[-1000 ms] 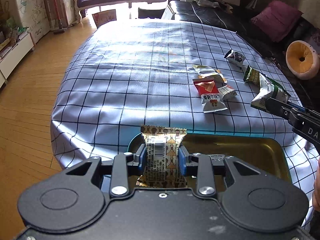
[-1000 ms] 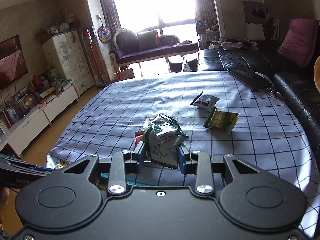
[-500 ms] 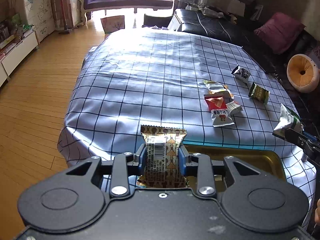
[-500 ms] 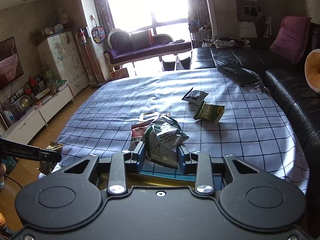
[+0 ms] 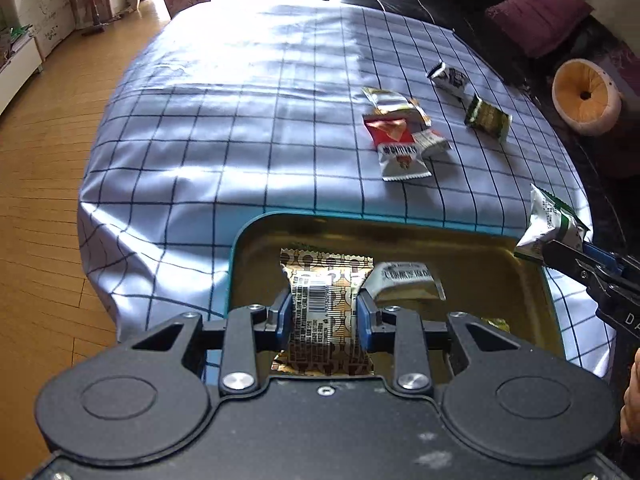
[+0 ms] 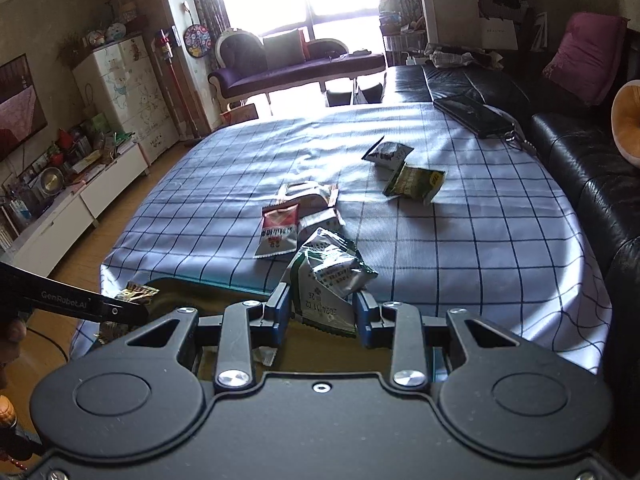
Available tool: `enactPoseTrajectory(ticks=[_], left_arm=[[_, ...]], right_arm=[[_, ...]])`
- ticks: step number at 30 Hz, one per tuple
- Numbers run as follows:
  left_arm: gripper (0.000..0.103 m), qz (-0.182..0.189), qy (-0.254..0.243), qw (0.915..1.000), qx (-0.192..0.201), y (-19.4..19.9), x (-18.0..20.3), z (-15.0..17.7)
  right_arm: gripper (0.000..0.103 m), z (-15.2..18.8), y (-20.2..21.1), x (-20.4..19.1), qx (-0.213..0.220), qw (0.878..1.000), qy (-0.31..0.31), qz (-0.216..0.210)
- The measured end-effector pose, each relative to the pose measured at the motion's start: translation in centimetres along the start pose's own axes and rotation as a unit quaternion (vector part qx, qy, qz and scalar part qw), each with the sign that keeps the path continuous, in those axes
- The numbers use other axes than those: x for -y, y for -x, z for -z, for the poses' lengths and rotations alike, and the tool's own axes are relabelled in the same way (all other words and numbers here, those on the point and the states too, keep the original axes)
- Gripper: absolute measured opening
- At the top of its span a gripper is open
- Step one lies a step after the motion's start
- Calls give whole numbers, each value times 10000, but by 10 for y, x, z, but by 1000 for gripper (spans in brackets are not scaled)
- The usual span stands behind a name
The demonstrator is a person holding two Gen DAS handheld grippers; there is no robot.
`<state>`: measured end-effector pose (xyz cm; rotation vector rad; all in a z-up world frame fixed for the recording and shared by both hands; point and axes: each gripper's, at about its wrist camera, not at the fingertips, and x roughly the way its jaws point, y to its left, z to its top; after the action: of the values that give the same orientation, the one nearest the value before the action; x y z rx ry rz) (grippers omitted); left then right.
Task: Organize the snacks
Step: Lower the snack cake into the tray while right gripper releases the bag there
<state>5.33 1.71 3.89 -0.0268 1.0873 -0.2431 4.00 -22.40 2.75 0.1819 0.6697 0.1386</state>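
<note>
The left claw [image 5: 324, 314] is clamped on a gold-and-brown patterned foil snack packet [image 5: 326, 308] low over the shallow gold metal tray with a teal rim [image 5: 472, 256]; release it flat beside the pale wrapper [image 5: 404, 282] already inside. The right claw [image 6: 320, 312] grips a crinkled green-and-white snack bag [image 6: 328, 276] at the tray's edge. Further packets lie beyond on the checked desk [image 5: 240, 128].

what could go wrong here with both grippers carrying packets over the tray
1. The left gripper holds the gold packet right above a white packet in the tray; released here, it may pile up crooked.
2. The right gripper holds the green packet near the tray's edge; let go early, it might land on the tablecloth.
</note>
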Motion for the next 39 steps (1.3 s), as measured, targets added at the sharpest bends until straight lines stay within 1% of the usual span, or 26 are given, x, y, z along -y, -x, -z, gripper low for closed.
enactPoseTrajectory(ticks=[5, 10, 14, 16, 18, 23, 26, 35, 39], left_arm=[[32, 89, -222, 9993, -272, -9, 13, 12], [33, -95, -429, 9987, -262, -11, 19, 19], [33, -125, -427, 9987, -258, -11, 18, 21], [36, -132, -442, 9985, -297, -13, 18, 21], [36, -150, -455, 9983, -321, -14, 20, 21], [36, -221, -449, 9985, -241, -14, 20, 22], [37, -216, -367, 9988, -259, -16, 18, 21], [37, -352, -190, 9985, -382, -26, 16, 16], [37, -441, -169, 9983, -340, -27, 17, 17]], right_arm=[[43, 12, 2, -2, -372, 9993, 86, -10], [43, 19, 5, -7, -568, 9980, 268, -56], [44, 19, 8, -12, -589, 9976, 343, -135], [45, 19, 9, -13, -582, 9976, 343, -153], [45, 19, 11, -15, -510, 9980, 342, -149], [45, 17, 15, -18, -402, 9985, 341, -131], [45, 15, 14, -17, -412, 9987, 293, -111], [45, 16, 10, -19, -503, 9984, 261, -42], [45, 17, 7, -21, -570, 9979, 297, -12]])
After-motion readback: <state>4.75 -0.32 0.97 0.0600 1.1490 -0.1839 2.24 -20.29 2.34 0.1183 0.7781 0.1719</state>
